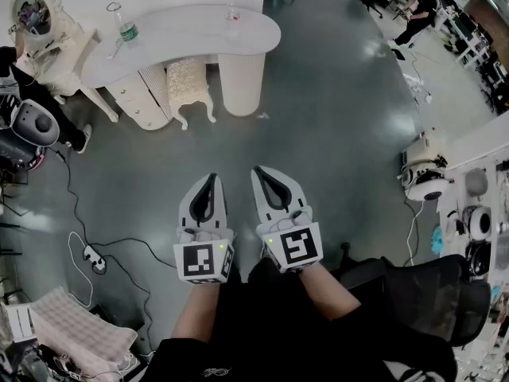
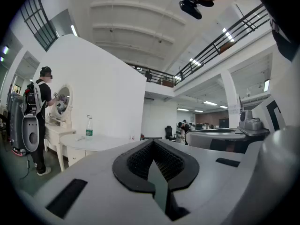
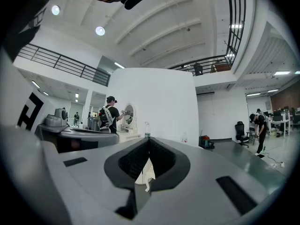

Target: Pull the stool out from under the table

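Observation:
A white stool (image 1: 189,82) with a tufted cream seat and curved legs stands tucked under the curved white table (image 1: 183,22) at the far left of the head view. Both grippers hover close to my body, well short of the stool, and nothing is held. My left gripper (image 1: 210,178) is shut, its dark pads meeting at the tip (image 2: 152,142). The right gripper (image 1: 262,170) is shut as well (image 3: 149,138). A sliver of the stool (image 3: 146,176) shows through the slit between the right jaws. A water bottle (image 1: 126,29) stands on the table.
A person (image 1: 24,78) stands by a mirrored vanity (image 1: 36,14) left of the table. A cable and power strip (image 1: 94,259) lie on the grey floor at my left, near a folded mat (image 1: 71,325). A black chair (image 1: 421,293) is at my right, with equipment (image 1: 429,177) beyond.

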Tool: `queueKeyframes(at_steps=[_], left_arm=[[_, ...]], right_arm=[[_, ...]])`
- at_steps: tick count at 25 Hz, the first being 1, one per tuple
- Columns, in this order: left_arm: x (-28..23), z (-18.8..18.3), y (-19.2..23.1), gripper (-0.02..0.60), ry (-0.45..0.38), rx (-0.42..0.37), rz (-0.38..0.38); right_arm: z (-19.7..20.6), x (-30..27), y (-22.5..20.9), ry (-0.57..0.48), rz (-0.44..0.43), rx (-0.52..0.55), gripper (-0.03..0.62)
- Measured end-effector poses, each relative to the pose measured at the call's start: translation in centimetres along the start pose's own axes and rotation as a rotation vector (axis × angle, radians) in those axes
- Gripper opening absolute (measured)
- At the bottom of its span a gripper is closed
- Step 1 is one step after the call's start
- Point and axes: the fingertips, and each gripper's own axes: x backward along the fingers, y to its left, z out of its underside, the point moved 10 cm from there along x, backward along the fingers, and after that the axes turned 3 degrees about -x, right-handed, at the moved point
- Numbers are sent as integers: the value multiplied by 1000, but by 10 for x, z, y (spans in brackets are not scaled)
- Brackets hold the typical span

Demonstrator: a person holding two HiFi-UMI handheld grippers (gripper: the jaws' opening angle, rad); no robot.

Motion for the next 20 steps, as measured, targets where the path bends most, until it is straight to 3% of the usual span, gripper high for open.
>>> queueKeyframes(at_steps=[7, 17, 20], left_arm=[[4, -1, 14, 5, -9, -3, -15], [17, 1, 59, 5, -22, -1, -93], [21, 2, 77, 5, -19, -18, -103]], right_arm=[[-2, -15, 15, -9, -25, -8, 6], [5, -52, 49, 23, -123, -9, 6], [6, -68, 66, 38, -189, -21, 6]])
